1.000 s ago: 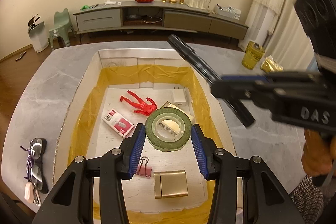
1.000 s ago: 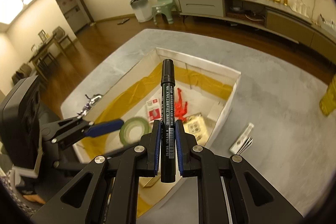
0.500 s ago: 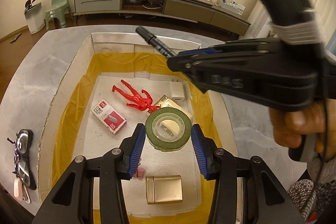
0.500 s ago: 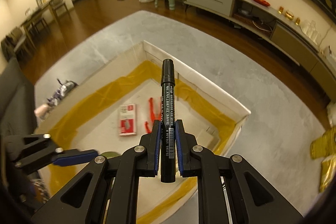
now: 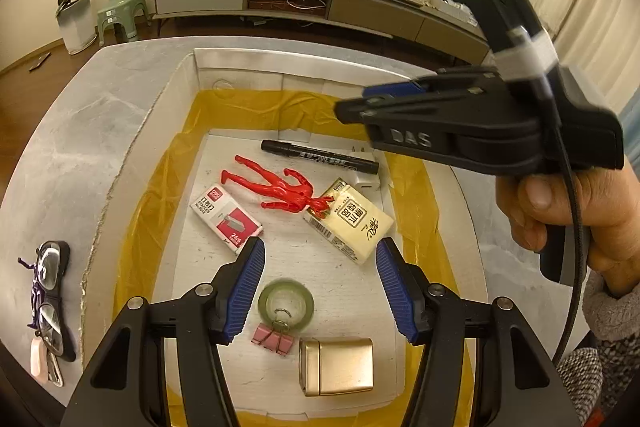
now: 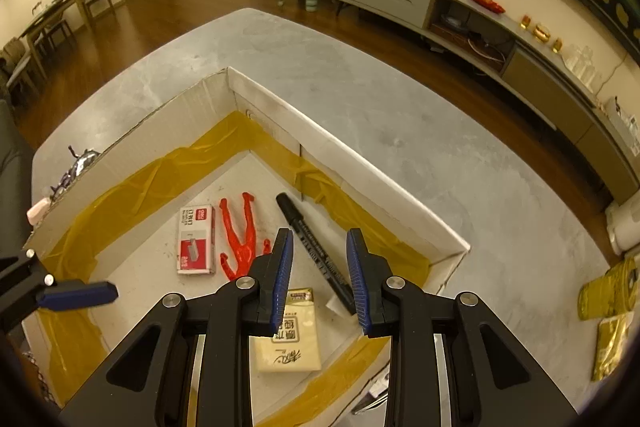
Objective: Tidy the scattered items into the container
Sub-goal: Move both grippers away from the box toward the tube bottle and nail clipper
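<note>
A white cardboard box (image 5: 280, 67) with yellow tape along its floor edges stands on the grey table. On its floor lie a black marker (image 5: 320, 157), a green tape roll (image 5: 286, 305), a red figure (image 5: 276, 187), a staples box (image 5: 226, 213), a tissue pack (image 5: 348, 223), a pink binder clip (image 5: 272, 337) and a gold case (image 5: 336, 367). My left gripper (image 5: 320, 259) hangs open above the tape roll, holding nothing. My right gripper (image 6: 320, 247) is open above the marker (image 6: 304, 227), over the box (image 6: 340, 151). In the left wrist view the right gripper (image 5: 360, 101) hovers over the box's far right.
Glasses (image 5: 48, 299) with a cord lie on the table left of the box. Gold packets (image 6: 608, 291) sit on the table to the right. A white charger (image 5: 366, 183) lies beside the marker. A hand (image 5: 560, 211) holds the right gripper. A low cabinet lines the far wall.
My right gripper opened and the marker dropped onto the box floor. My left gripper opened and the tape roll now lies on the floor beside the binder clip.
</note>
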